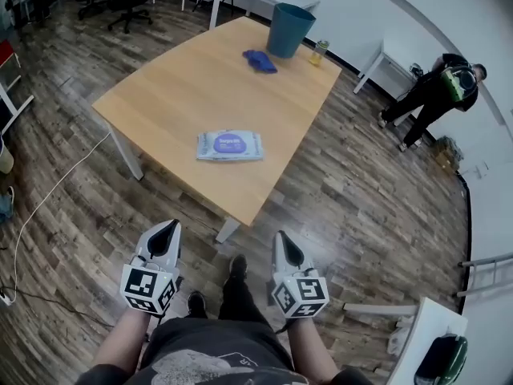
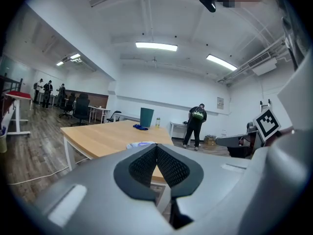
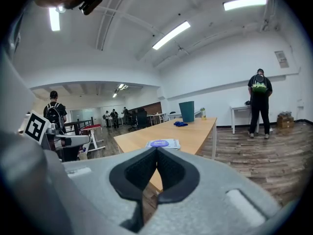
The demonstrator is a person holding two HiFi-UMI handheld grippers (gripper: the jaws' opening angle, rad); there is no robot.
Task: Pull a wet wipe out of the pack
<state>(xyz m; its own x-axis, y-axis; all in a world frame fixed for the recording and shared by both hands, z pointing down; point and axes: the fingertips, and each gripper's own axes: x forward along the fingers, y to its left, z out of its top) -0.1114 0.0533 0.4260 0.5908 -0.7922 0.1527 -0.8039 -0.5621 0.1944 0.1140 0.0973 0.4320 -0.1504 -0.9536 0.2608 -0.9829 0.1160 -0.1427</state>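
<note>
A flat pale-blue wet wipe pack point(image 1: 230, 145) lies near the front edge of the light wooden table point(image 1: 168, 95). It is well ahead of the left gripper point(image 1: 169, 226) and right gripper point(image 1: 281, 237), both pinched together and empty above the dark plank floor point(image 1: 361, 199). A teal plastic bin point(image 1: 289, 29) stands at the table's far end.

both claws, left claw point(image 1: 166, 229) and right claw point(image 1: 284, 239), closed, empty.

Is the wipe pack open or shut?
Shut, it seems: the pack lies flat on the table, its top flush, no wipe sticking out.
</note>
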